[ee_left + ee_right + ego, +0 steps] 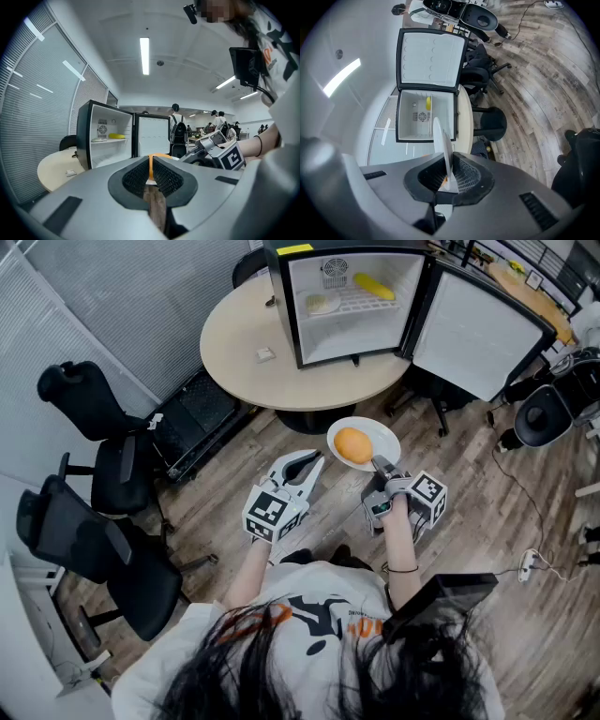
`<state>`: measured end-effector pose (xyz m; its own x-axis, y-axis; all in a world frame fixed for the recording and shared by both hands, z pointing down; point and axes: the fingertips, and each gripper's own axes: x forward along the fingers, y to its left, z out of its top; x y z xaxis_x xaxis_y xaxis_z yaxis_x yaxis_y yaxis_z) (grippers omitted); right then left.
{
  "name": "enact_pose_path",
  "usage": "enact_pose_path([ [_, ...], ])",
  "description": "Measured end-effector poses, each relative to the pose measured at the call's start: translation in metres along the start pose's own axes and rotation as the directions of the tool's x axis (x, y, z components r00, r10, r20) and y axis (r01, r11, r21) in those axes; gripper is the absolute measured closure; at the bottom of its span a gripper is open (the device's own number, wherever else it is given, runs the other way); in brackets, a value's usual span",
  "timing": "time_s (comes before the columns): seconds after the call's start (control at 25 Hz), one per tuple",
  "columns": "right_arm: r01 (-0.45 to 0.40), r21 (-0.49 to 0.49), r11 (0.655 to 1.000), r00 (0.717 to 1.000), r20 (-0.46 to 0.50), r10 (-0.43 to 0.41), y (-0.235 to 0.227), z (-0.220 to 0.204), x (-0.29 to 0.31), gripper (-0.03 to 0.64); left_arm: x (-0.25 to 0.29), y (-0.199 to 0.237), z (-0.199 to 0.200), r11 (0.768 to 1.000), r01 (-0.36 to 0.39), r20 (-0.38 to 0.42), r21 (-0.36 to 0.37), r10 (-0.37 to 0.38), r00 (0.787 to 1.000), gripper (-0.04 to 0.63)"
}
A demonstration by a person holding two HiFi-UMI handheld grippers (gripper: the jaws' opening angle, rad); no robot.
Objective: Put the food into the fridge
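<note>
Head view: right tongs (382,468) pinch the plate (382,434) rim, food (353,445) just beyond.

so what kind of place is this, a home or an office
Probably an office or lab rather than a home: black swivel chairs, a round meeting table bearing a mini fridge, and several people standing about a large open room under strip lights.
</note>
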<state>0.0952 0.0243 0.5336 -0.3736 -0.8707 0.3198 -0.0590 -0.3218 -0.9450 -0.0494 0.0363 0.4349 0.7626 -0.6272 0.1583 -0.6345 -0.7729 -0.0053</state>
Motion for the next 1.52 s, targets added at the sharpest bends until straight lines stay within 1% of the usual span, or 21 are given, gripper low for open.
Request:
enact_pose_path([
  [0.12,0.004,0.013,1.0,1.0,-0.007,-0.004,0.001,-0.002,-0.002,0.58,0.0,-0.001,-0.002,1.0,-0.003,-0.008,-0.001,0.003,1.0,0.581],
  [0.28,-0.017,0.05,0.999,1.0,-0.02,0.018,0.008,-0.008,-0.003,0.58,0.0,-0.002,-0.003,1.0,-0.005,-0.006,-0.006,0.004,1.0,0.581],
  [0.48,-0.017,0.035,0.999,0.999,-0.027,0.018,0.01,-0.004,-0.004,0.579,0.004,-0.003,-0.007,1.0,-0.005,-0.019,-0.01,0.005,1.0,0.581],
  [0.6,-0.012,0.046,0.999,0.999,-0.031,0.014,0.01,0.002,-0.005,0.58,0.011,-0.004,-0.009,1.0,-0.007,-0.025,-0.021,0.006,1.0,0.581],
  [0.72,-0.017,0.05,0.999,0.999,-0.043,0.019,0.009,0.009,-0.003,0.579,0.019,-0.003,-0.007,0.999,-0.011,-0.011,-0.046,0.01,1.0,0.581],
  [0.92,0.004,0.041,0.999,0.998,-0.055,-0.002,0.007,0.023,-0.002,0.58,0.035,-0.004,-0.007,0.998,-0.025,-0.009,-0.051,0.024,1.0,0.581],
  [1.2,-0.003,0.035,0.999,0.994,-0.106,0.007,0.004,0.043,0.008,0.58,0.055,-0.008,-0.014,0.993,-0.056,-0.006,-0.105,0.056,0.998,0.581],
  [1.36,0.022,0.037,0.999,0.992,-0.125,-0.017,-0.004,0.051,0.013,0.579,0.063,-0.012,-0.021,0.992,-0.065,-0.032,-0.105,0.062,0.998,0.581],
  [1.52,0.032,0.041,0.999,0.991,-0.133,-0.026,-0.002,0.056,0.02,0.58,0.071,-0.007,-0.018,0.991,-0.071,-0.029,-0.112,0.068,0.997,0.581],
])
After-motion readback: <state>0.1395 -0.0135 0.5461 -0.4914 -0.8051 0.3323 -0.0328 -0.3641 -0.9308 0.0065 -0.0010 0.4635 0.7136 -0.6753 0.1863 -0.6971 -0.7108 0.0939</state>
